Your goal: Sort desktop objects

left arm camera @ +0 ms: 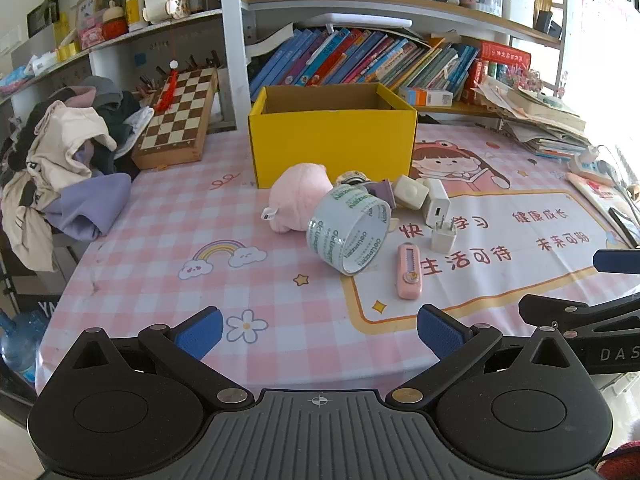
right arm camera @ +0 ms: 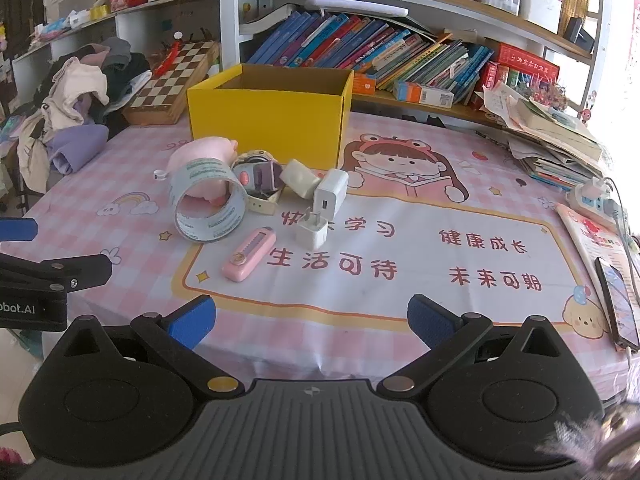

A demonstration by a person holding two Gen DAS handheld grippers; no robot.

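Note:
A yellow open box [left arm camera: 332, 140] [right arm camera: 268, 120] stands at the back of the table. In front of it lie a pink plush [left arm camera: 298, 196] [right arm camera: 200, 152], a clear tape roll [left arm camera: 348, 232] [right arm camera: 208, 204], a purple watch [right arm camera: 256, 176], a cream case [left arm camera: 410, 192] [right arm camera: 298, 178], two white chargers [left arm camera: 438, 204] [right arm camera: 330, 196] [left arm camera: 443, 236] [right arm camera: 312, 234] and a pink utility knife [left arm camera: 409, 272] [right arm camera: 250, 254]. My left gripper [left arm camera: 320, 332] is open and empty near the table's front edge. My right gripper [right arm camera: 312, 322] is open and empty too, beside it.
A chessboard [left arm camera: 180, 116] and a pile of clothes [left arm camera: 68, 152] sit at the left. Stacked books and papers [right arm camera: 560, 136], a power strip [right arm camera: 596, 200] and a phone [right arm camera: 618, 304] lie at the right. Bookshelves [left arm camera: 360, 60] stand behind the box.

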